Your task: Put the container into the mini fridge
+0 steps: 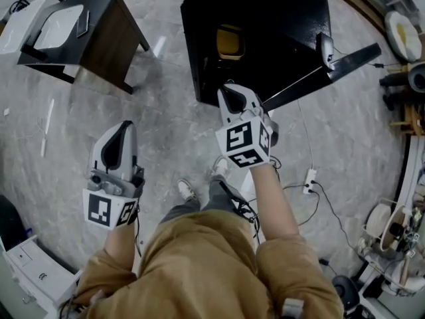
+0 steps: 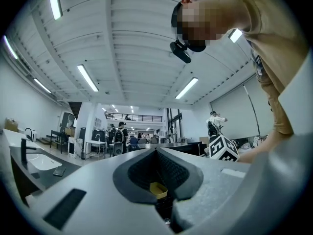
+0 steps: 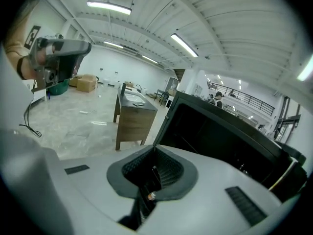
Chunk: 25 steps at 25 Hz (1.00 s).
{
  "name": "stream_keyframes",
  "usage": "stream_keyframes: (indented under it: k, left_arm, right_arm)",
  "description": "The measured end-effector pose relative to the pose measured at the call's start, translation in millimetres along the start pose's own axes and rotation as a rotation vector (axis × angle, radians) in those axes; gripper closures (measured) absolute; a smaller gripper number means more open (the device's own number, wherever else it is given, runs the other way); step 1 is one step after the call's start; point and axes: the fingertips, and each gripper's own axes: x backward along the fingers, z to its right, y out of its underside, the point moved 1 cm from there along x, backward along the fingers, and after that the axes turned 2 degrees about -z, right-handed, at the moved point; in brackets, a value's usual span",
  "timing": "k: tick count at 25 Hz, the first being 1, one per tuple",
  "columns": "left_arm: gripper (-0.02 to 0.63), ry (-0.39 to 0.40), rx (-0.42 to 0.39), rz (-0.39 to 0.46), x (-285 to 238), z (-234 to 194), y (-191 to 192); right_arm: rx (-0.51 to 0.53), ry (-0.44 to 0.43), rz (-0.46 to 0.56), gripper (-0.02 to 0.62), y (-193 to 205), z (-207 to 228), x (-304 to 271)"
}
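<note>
Floor lies open around left tool, right tool near mini fridge's edge, both pressed together.

Container dim inside mini fridge, detail unreadable; fridge top cut by frame edge

Mini fridge, solid black. Container, warm yellow. Left claw, pale grey with black padding, and right claw the same; both cubes carry black squares on white. Floor, mottled grey. Worktop, dark brown. Sleeves, tan.
</note>
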Motion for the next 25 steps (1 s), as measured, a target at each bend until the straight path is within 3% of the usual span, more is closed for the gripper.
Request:
stream_keyframes:
  k: [25]
  left_arm:
    - [0.606, 0.005, -0.034, 0.074, 59, 1, -54]
  right_arm:
    - [-0.079, 0.011, 0.146, 0.589, -79, -45, 117]
